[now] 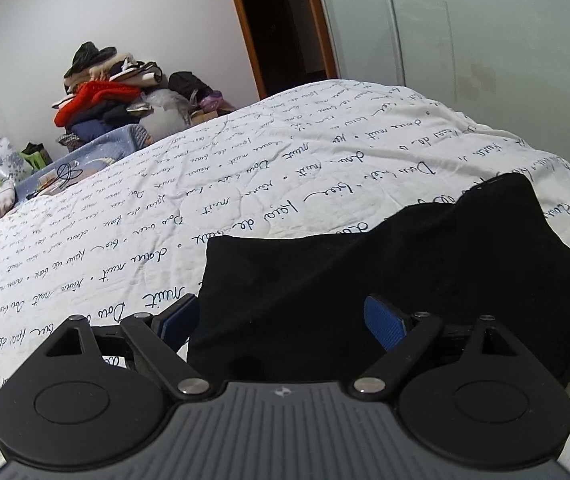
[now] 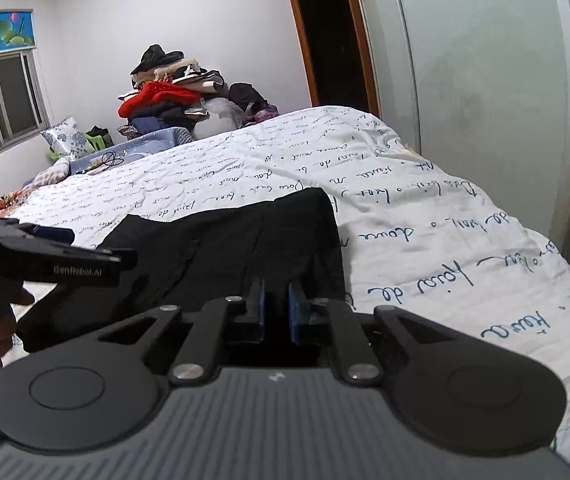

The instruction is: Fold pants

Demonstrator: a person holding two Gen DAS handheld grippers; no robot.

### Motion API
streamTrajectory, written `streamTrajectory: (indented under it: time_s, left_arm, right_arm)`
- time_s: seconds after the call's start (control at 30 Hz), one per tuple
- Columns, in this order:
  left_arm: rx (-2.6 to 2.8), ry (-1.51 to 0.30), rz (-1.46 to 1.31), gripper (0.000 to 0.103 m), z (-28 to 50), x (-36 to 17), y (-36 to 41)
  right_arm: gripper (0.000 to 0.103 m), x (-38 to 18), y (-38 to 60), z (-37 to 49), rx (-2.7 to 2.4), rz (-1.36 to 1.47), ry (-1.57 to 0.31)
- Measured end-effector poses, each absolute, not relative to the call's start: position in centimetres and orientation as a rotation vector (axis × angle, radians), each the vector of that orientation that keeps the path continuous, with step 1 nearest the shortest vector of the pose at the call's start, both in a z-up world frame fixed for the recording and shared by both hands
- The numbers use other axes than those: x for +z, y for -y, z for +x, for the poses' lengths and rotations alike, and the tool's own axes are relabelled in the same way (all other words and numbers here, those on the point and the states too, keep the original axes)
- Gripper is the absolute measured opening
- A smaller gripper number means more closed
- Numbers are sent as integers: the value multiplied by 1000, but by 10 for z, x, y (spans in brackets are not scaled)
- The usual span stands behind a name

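The black pants (image 1: pixel 385 264) lie on the white quilt with blue script (image 1: pixel 245 184) at the bed's near edge. My left gripper (image 1: pixel 281 316) is open, its blue pads wide apart on either side of the pants' near left corner. In the right wrist view the pants (image 2: pixel 221 248) lie ahead. My right gripper (image 2: pixel 277 304) has its jaws nearly together with black cloth in the narrow gap, shut on the pants' near edge. The left gripper (image 2: pixel 53 256) shows at the left of that view, held by a hand.
A pile of clothes (image 1: pixel 105 96) sits beyond the far side of the bed. A white wardrobe door (image 1: pixel 465 28) stands at the right, a dark doorway (image 1: pixel 281 20) beside it. A window (image 2: pixel 1 96) is at the far left. Pillows and a cable (image 1: pixel 65 172) lie at the bed's head.
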State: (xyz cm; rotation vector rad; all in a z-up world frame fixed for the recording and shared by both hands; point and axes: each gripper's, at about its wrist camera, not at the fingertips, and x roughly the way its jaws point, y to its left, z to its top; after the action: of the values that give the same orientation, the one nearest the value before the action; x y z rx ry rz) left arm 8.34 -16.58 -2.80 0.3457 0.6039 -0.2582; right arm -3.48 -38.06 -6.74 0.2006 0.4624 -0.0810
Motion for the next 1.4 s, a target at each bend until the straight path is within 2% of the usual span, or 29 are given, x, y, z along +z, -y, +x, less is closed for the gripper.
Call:
streamTrajectory:
  time_s: [0.3, 0.43, 0.5, 0.57, 0.8, 0.9, 1.03, 1.13, 1.27, 1.4]
  left_arm:
    - [-244, -611, 356, 90, 86, -30, 165]
    - [-239, -619, 359, 90, 88, -33, 163]
    - [-235, -629, 366, 90, 90, -34, 163]
    - [-223, -610, 362, 90, 90, -32, 160]
    - [-209, -599, 333, 90, 126, -17, 164]
    - [-205, -651, 348, 90, 153, -29, 173]
    - [-197, -757, 314, 91, 177, -50, 168]
    - [-176, -740, 248, 91, 169, -39, 155]
    - [-185, -716, 205, 91, 147, -26, 144]
    - [-230, -756, 249, 91, 127, -40, 149]
  right_arm:
    - [9, -62, 379, -39, -107, 137, -451]
    - [1, -61, 381, -42, -146, 95, -465]
    - [1, -65, 385, -39, -150, 83, -515]
    - [10, -65, 388, -38, -177, 72, -522]
    - [10, -29, 375, 10, -68, -75, -451]
    - [9, -33, 369, 55, 5, -122, -508]
    - [14, -62, 372, 91, -100, -263, -624]
    - [14, -60, 386, 80, -150, -217, -626]
    - [14, -34, 377, 39, -127, -166, -527]
    - [22, -42, 359, 18, -19, -159, -566]
